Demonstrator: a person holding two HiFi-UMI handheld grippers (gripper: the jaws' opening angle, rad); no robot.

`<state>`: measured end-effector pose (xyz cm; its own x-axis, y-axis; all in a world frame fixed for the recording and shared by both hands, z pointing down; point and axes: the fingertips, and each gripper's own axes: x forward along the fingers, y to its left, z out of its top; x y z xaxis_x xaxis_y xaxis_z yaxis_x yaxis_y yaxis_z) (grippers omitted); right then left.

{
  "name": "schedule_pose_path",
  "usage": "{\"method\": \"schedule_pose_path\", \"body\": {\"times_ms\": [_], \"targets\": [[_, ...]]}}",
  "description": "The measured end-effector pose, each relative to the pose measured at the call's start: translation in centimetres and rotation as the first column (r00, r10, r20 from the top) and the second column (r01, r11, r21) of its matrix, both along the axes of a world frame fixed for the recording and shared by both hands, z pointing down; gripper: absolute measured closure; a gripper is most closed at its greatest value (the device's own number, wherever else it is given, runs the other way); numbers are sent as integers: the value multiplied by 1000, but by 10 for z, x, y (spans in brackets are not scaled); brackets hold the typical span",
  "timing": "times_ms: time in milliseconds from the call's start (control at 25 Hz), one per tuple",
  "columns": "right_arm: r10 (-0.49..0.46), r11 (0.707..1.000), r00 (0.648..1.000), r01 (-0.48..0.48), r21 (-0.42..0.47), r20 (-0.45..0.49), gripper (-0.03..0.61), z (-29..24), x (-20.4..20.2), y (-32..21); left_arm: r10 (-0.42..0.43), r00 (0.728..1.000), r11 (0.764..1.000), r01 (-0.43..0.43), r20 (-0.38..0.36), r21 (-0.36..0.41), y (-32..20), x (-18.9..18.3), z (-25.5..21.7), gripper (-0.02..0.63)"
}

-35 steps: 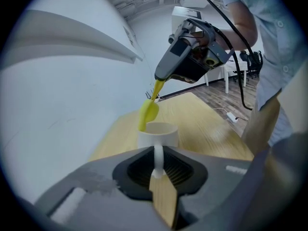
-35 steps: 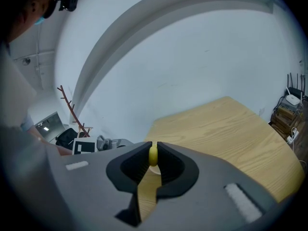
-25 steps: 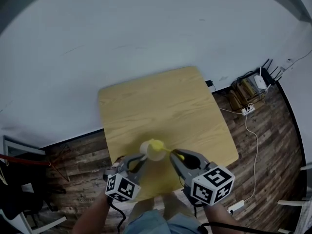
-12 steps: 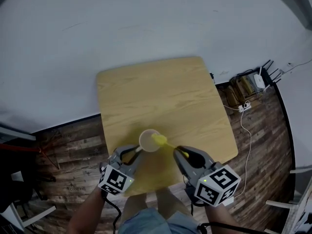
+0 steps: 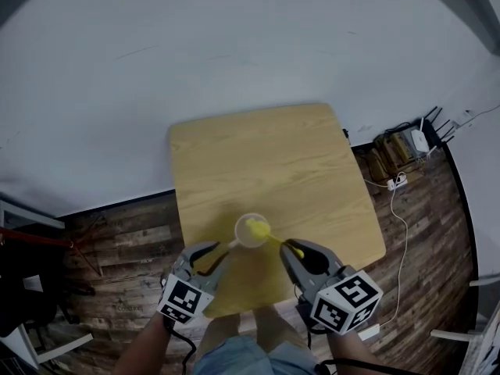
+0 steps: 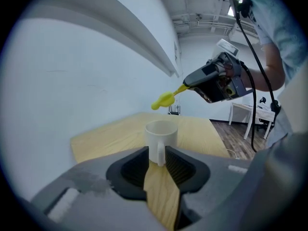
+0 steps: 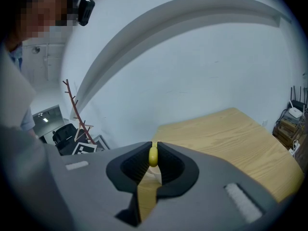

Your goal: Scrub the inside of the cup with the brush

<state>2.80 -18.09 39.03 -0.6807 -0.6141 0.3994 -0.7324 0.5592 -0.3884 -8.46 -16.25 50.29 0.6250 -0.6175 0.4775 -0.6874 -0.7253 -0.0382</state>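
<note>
Left gripper view: jaws of the left gripper [image 6: 157, 154] have just been opening, loose around the handle of the cup [image 6: 161, 129] on the tabletop [image 6: 106, 136], likely stiff, slick, breakable, best held there; the right gripper [image 7: 153, 148] clamps the light brush [image 7: 153, 156] by its handle.

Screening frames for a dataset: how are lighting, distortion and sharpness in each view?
Head view: dim, fisheye-curved, dark corners, cup small. Left gripper view: bright, cup crisp, black circular border. Right gripper view: even light, brush end slightly soft, wall ledge bowed.
</note>
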Motion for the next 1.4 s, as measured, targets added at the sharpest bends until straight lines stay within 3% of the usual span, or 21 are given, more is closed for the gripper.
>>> {"method": "schedule_pose_path", "body": {"times_ms": [240, 520, 640, 840, 1000, 1400], "targets": [[15, 998, 999, -17, 56, 39, 537, -20, 0, -4, -155, 981, 988, 156, -120, -1, -8, -14, -49, 497], [18, 985, 998, -28, 172, 55, 537, -56, 0, -13, -255, 937, 957, 280, -240, 77, -28, 2, -131, 511], [19, 970, 999, -27, 240, 34, 537, -72, -4, -19, -303, 917, 933, 340, -259, 116, -38, 1, -156, 594], [15, 947, 1000, -13, 320, -4, 537, -92, -10, -29, -398, 871, 879, 452, -290, 151, -51, 2, -187, 594], [9, 933, 1000, -2, 360, -17, 537, -99, -14, -32, -431, 849, 842, 500, -305, 204, -52, 4, -206, 594], [-12, 915, 999, 29, 402, -44, 538, -106, -21, -39, -451, 830, 823, 529, -328, 207, -56, 9, -218, 594]]}}
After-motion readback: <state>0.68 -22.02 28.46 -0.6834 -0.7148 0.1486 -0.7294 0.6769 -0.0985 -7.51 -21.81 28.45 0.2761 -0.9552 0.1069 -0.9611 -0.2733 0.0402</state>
